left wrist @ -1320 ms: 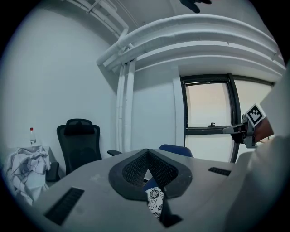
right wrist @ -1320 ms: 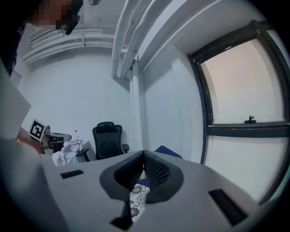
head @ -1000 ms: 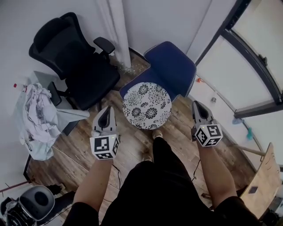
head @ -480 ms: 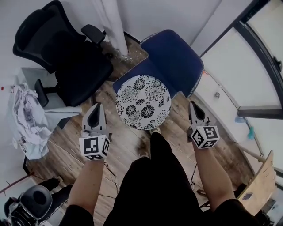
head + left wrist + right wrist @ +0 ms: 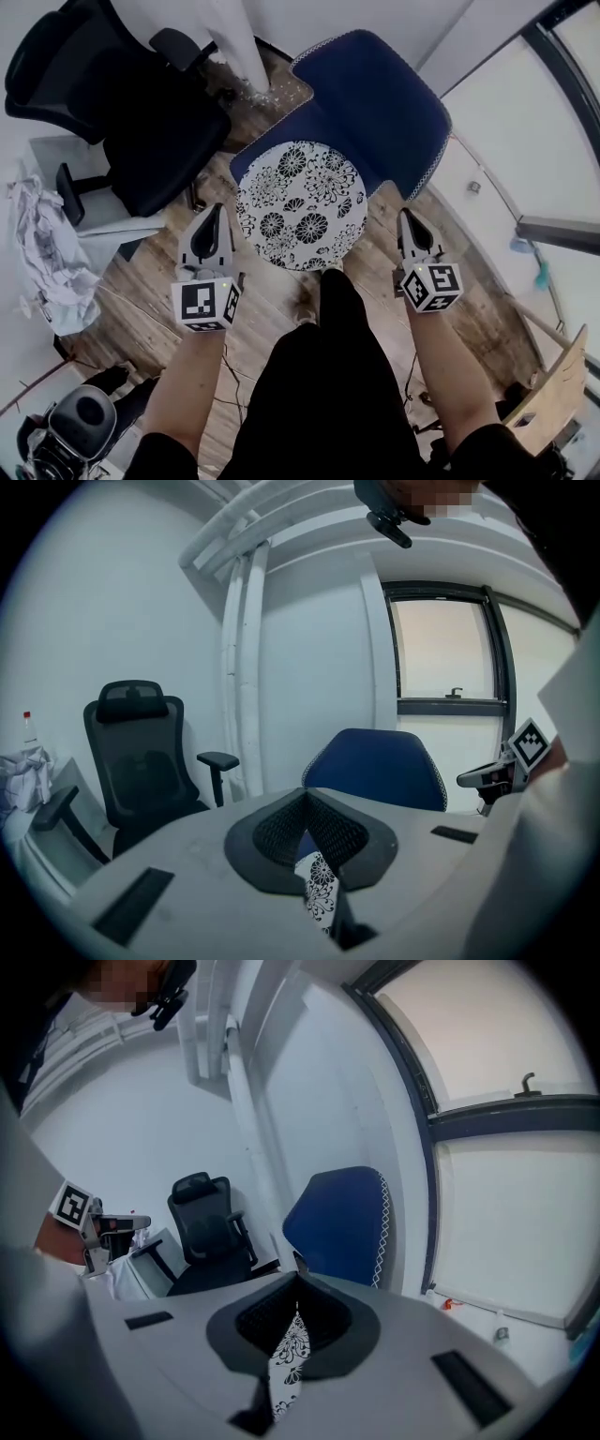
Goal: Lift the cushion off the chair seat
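Round cushion (image 5: 300,204), white with black floral print, lying flat on the front part of the seat of the blue chair (image 5: 380,98); its near edge overhangs the seat toward the person. Left gripper (image 5: 217,217) just beside the cushion's left edge, jaws closed tip to tip and holding nothing; in the left gripper view a strip of the floral print shows through the slot below the meeting tips. Right gripper (image 5: 409,223) a little apart from the cushion's right edge, jaws likewise together and empty, with the print visible below them in the right gripper view. Both grippers point toward the chair back. Black office chair (image 5: 112,103) to the left of the blue chair; crumpled white cloth (image 5: 42,248) further left. Wooden floor (image 5: 131,291) beneath.
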`<state>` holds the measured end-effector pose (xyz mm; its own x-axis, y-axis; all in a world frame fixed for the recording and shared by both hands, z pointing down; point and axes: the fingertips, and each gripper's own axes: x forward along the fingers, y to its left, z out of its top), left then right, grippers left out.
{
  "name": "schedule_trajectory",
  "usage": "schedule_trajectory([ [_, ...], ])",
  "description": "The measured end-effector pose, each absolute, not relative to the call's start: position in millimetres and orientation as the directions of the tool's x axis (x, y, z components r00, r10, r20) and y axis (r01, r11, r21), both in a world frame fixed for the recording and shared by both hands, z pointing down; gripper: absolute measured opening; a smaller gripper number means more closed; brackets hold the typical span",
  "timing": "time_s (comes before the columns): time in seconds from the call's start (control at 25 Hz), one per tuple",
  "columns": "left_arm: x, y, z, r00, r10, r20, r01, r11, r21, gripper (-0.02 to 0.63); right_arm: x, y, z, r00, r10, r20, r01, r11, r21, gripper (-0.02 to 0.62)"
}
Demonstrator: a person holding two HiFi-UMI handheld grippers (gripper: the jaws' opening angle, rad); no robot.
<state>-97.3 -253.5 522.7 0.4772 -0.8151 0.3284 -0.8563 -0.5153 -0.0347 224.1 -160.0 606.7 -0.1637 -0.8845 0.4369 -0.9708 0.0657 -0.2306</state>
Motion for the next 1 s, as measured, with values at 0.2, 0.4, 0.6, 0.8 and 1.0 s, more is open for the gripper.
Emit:
schedule_trajectory([
  [0.2, -81, -257, 535, 0.501, -0.802, 0.326, -0.835, -0.546, -0.061, 0.005, 222, -163, 637, -0.165, -0.877, 0.452, -0.968, 0.056, -0.245, 0.011],
  [0.4, -77, -263, 562, 0.496, -0.807, 0.321, -0.839, -0.541, -0.063, 0.005, 223, -164, 680, -0.186, -0.854, 0.485, -0.962, 0.058, -0.266, 0.011],
  [0.6, -80, -269, 593, 0.478, -0.805, 0.351, -0.849, -0.526, -0.051, 0.005, 223, -168, 709, -0.202, -0.836, 0.511, -0.958, 0.060, -0.281, 0.011],
  [0.8, -74, -267, 625, 0.483, -0.793, 0.371, -0.846, -0.532, -0.038, 0.005, 220, -169, 732, -0.215, -0.825, 0.523, -0.954, 0.064, -0.292, 0.011],
  [1.0, -60, -258, 654, 0.508, -0.768, 0.389, -0.828, -0.561, -0.025, 0.005, 215, -166, 758, -0.216, -0.819, 0.531, -0.950, 0.051, -0.307, 0.011],
])
